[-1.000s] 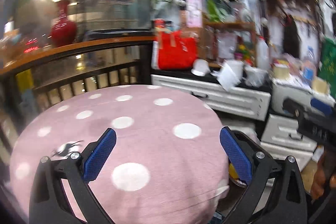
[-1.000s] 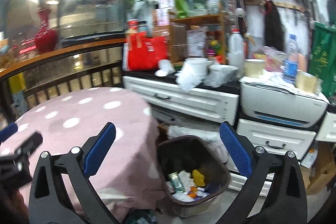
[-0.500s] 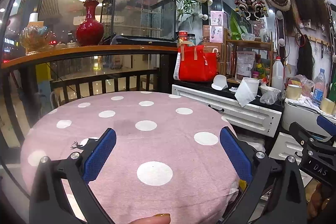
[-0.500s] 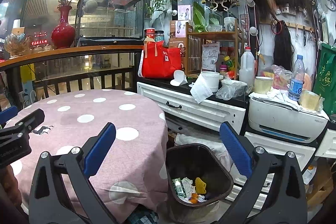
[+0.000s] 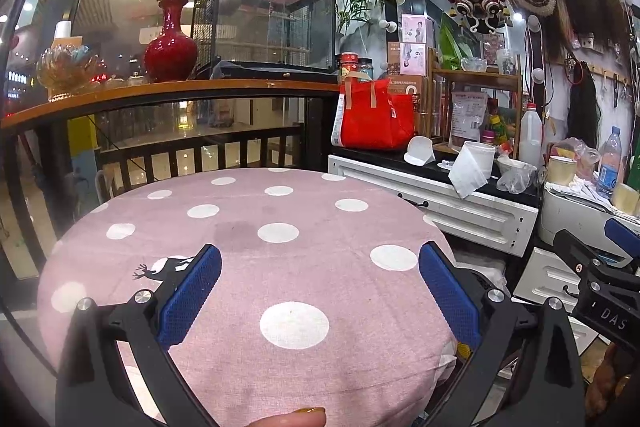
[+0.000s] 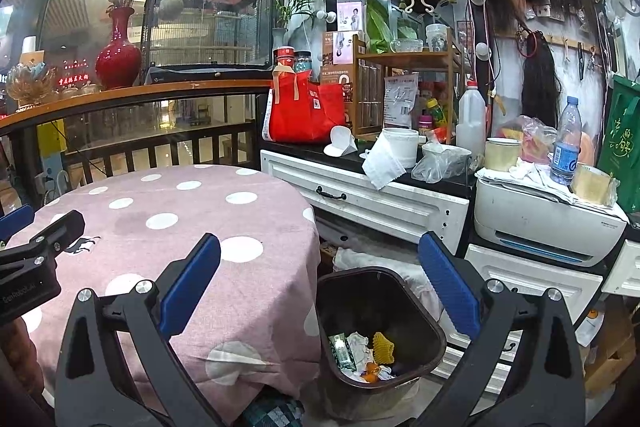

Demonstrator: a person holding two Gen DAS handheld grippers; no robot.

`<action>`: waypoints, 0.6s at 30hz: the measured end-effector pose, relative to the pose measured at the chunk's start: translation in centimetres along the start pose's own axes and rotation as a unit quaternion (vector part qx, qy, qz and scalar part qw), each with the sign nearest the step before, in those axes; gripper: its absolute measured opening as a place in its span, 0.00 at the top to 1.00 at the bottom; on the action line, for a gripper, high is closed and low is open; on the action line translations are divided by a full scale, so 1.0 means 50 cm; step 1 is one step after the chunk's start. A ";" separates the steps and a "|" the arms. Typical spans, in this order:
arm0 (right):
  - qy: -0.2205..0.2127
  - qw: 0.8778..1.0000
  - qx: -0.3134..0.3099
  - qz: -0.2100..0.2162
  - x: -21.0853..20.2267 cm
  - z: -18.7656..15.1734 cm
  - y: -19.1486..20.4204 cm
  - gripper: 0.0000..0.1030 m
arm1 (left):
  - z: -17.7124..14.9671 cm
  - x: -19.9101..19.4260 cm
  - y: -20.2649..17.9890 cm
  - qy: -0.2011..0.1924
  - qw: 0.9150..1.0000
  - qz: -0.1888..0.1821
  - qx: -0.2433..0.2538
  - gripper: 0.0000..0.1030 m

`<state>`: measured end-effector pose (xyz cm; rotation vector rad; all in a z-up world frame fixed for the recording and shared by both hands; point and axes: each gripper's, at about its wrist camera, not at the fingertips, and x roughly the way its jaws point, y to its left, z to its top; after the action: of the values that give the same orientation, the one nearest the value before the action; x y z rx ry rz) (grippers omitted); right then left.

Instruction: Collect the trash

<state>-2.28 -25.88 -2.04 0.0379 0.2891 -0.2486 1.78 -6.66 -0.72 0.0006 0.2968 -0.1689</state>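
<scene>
jaws on my left gripper [image 5: 320, 291] stood wide apart over the round desk under its pink cloth with white polka dots [image 5: 248, 227], holding nothing. my right gripper [image 6: 320, 289] was likewise spread and empty, its blue pads [image 6: 450, 285] framing the dark brown plastic trash bin [image 6: 424, 327] that stood on the floor just beside the desk's draped edge. trash lay in the bottom of that bin: a green wrapper [image 6: 340, 345], crumpled white paper [image 6: 358, 341], a yellow ridged piece [image 6: 383, 347] and some orange scraps [image 6: 372, 369]. behind the bin ran a white drawer cabinet [image 6: 384, 205] with a red fabric bag [image 6: 304, 111] on its black top. from the left camera i saw the right gripper at the right edge.
</scene>
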 end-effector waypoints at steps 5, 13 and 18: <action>0.001 1.000 0.001 0.000 0.000 -0.001 -0.001 0.05 | -0.001 0.003 0.003 0.004 1.000 0.000 0.000 0.05; 0.003 1.000 0.004 -0.001 0.003 -0.002 -0.005 0.05 | -0.004 0.006 0.003 0.009 1.000 0.001 -0.002 0.05; 0.007 1.000 0.003 -0.001 0.007 -0.004 -0.002 0.05 | -0.005 0.007 0.002 0.009 1.000 0.001 -0.001 0.05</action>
<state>-2.03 -26.07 -2.35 0.0459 0.3014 -0.2504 2.03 -6.59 -1.08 0.0005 0.3149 -0.1662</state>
